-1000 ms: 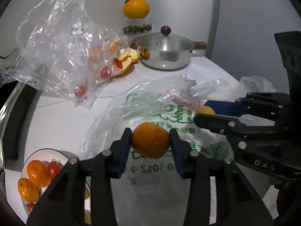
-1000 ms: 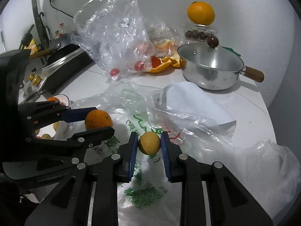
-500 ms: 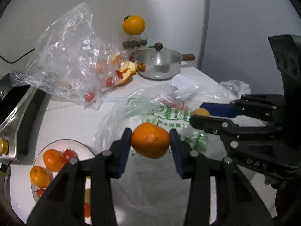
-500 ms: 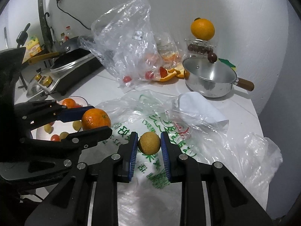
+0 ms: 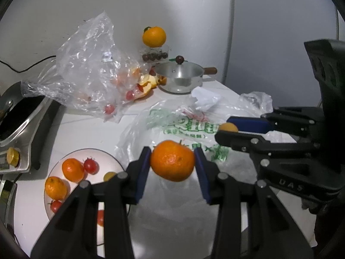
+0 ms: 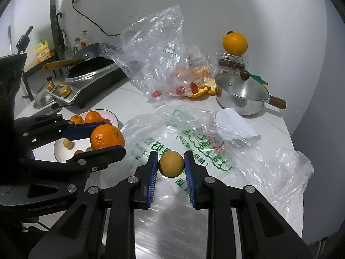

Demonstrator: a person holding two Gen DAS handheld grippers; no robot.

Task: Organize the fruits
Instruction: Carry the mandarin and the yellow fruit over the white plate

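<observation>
My left gripper [image 5: 172,161] is shut on an orange mandarin [image 5: 172,160] and holds it in the air above a printed plastic bag [image 5: 185,127]. My right gripper [image 6: 171,165] is shut on a small yellow-brown round fruit [image 6: 171,164], also in the air above the bag. The left gripper and its mandarin [image 6: 107,137] show at the left of the right wrist view. A white plate [image 5: 101,153] with mandarins [image 5: 72,170] and cherry tomatoes [image 5: 91,165] lies on the table at the lower left.
A clear bag [image 5: 90,73] with tomatoes and orange peel [image 5: 148,82] lies at the back. A lidded steel pot [image 5: 179,77] stands behind, an orange [image 5: 154,37] on a box beside it. An induction cooker with a pan [image 6: 90,75] is at the left. The table edge [image 6: 295,151] is at the right.
Both grippers have lifted and drawn back with their fruits held. More of the plate and the table has come into view at the left.
</observation>
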